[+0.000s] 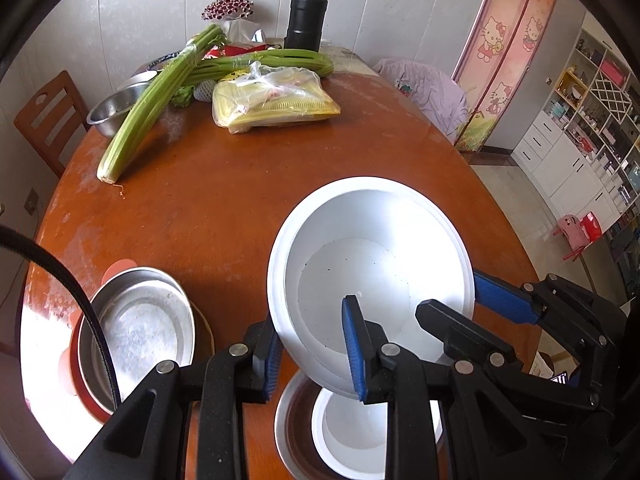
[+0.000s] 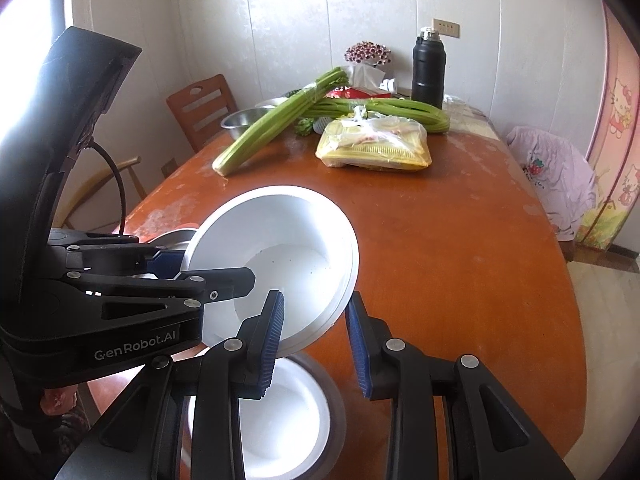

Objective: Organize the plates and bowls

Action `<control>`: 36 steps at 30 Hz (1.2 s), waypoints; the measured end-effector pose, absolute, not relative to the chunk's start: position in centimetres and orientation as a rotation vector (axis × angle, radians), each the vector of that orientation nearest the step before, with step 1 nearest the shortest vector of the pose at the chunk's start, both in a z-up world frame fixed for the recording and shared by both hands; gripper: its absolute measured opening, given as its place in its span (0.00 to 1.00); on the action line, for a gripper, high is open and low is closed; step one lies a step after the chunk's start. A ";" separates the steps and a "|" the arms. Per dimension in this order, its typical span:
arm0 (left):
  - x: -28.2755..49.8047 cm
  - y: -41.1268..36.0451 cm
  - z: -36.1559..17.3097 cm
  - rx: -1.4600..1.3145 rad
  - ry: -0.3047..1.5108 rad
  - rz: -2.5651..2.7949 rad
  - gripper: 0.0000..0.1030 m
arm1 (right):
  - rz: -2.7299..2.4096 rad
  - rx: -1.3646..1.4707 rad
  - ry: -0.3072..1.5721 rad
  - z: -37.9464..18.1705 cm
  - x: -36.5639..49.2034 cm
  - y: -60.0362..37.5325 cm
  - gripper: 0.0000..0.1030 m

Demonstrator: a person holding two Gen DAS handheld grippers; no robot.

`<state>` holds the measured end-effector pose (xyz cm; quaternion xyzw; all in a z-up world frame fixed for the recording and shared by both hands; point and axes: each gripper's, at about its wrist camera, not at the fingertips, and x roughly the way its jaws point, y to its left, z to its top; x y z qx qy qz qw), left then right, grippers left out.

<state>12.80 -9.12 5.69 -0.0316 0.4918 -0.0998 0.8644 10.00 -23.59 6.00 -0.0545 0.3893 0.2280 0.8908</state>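
Note:
A white bowl (image 1: 372,264) (image 2: 288,240) hangs tilted above the brown table (image 1: 224,208), held by both grippers. My left gripper (image 1: 312,320) (image 2: 208,268) is shut on its near left rim, one blue pad inside and one outside. My right gripper (image 2: 316,300) (image 1: 460,300) is shut on the right rim the same way. Directly below, a second white bowl (image 1: 360,424) (image 2: 288,420) sits in a metal plate (image 1: 288,432) (image 2: 336,404). At the left stands a stack of metal dishes (image 1: 140,320) (image 2: 176,238) in a red bowl.
Far across the table lie celery stalks (image 1: 156,100), a bagged yellow packet (image 1: 276,100), a steel bowl (image 1: 112,108) and a black flask (image 1: 306,16). A wooden chair (image 1: 48,120) stands at the left edge. A cable (image 1: 80,292) crosses the metal stack.

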 end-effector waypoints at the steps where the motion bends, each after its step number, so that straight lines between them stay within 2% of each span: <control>1: 12.4 -9.2 5.8 -0.063 1.025 -0.210 0.26 | 0.473 -0.114 0.805 6.1 9.7 -23.6 0.33; 18: 8.0 -10.5 6.3 -0.031 0.998 -0.219 0.27 | 0.468 -0.116 0.766 6.5 5.3 -24.4 0.33; 36: 5.6 -11.1 4.7 -0.021 1.017 -0.232 0.27 | 0.460 -0.127 0.787 5.0 3.4 -24.6 0.33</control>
